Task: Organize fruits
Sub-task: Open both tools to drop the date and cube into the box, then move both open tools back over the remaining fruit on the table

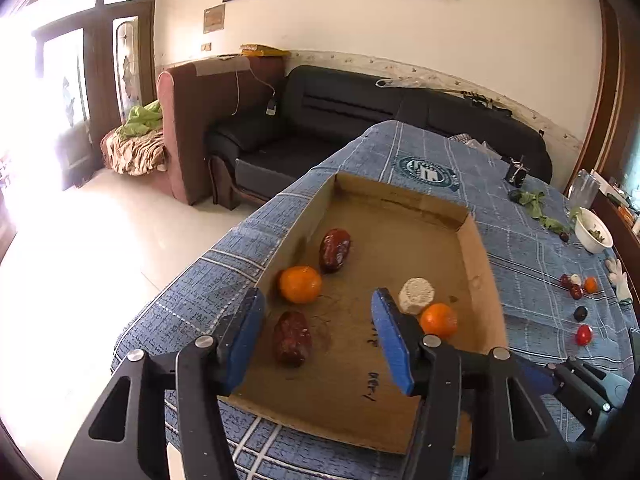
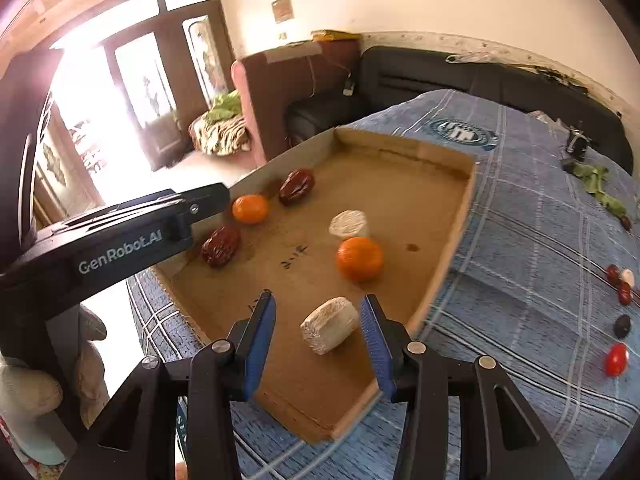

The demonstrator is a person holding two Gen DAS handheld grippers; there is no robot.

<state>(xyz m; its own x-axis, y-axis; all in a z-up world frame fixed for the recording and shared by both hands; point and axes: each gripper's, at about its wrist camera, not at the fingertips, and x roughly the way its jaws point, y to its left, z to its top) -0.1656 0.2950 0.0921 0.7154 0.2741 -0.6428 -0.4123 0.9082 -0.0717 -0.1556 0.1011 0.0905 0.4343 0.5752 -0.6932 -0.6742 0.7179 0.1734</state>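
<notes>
A: The left gripper (image 1: 318,334) is hanging over the near end of the cardboard tray (image 1: 486,280) with its blue pads spread and nothing pinched. A wrinkled red date (image 1: 293,338) is lying on the tray floor between them, closer to the left pad.

B: And the right gripper (image 2: 318,330) is standing spread too. A pale cut disc (image 2: 330,330) is sitting between its pads, and I am not seeing either pad pressing on it.

A: So both pieces are looking released. My advice: they should be lifting straight out, so that no pad is dragging a fruit along.

B: Agreed. From the disc, a tangerine (image 2: 359,258) is sitting at twelve o'clock, smooth, round and ready to roll. A second pale disc (image 2: 348,224) is resting just behind it.

A: At ten o'clock another tangerine (image 2: 250,208) and two more dates are lying by the left wall. The dates are looking leathery and oblong.

B: More fruit is waiting on the blue checked cloth (image 2: 520,240) at three o'clock: a glossy red tomato (image 2: 616,359), a dark one, some small dates. Being slick and small, the tomato is probably calling for a gentle, centred squeeze.
</notes>
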